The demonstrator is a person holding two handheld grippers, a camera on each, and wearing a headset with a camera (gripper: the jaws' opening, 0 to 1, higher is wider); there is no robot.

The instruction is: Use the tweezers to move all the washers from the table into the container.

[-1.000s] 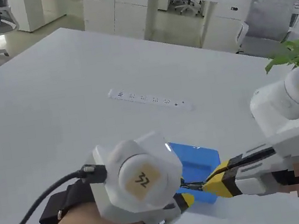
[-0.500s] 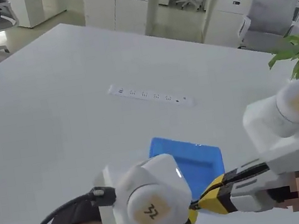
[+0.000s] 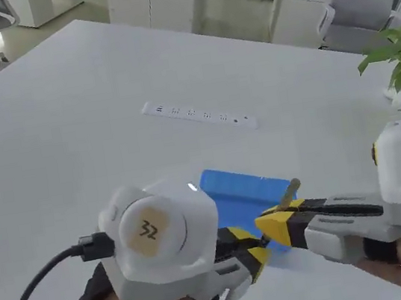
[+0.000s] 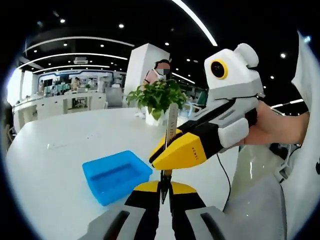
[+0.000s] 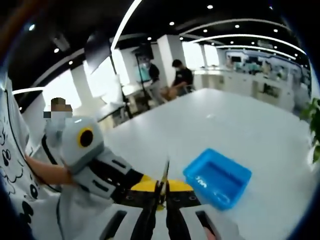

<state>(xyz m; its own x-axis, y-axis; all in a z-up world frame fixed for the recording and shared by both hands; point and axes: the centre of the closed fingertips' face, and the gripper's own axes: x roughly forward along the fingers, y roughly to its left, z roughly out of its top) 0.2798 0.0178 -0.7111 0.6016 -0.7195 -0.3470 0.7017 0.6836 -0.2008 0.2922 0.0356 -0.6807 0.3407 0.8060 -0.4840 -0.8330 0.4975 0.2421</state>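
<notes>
The thin metal tweezers [image 4: 171,125] stand up between my two grippers. My left gripper [image 4: 165,191] is squeezed tight on the bottom end, and my right gripper [image 5: 163,192] looks pinched on them too. The blue plastic container [image 3: 239,182] sits just behind them. If one gripper lets go too soon, the tweezers could slip and fall. The big white table [image 3: 68,124] has lots of room. The white power strip [image 3: 199,114] and green plant [image 3: 399,67] are well away.

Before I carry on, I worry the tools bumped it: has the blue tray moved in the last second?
No. The blue tray sits the same way off the power strip; the camera shifted.
</notes>
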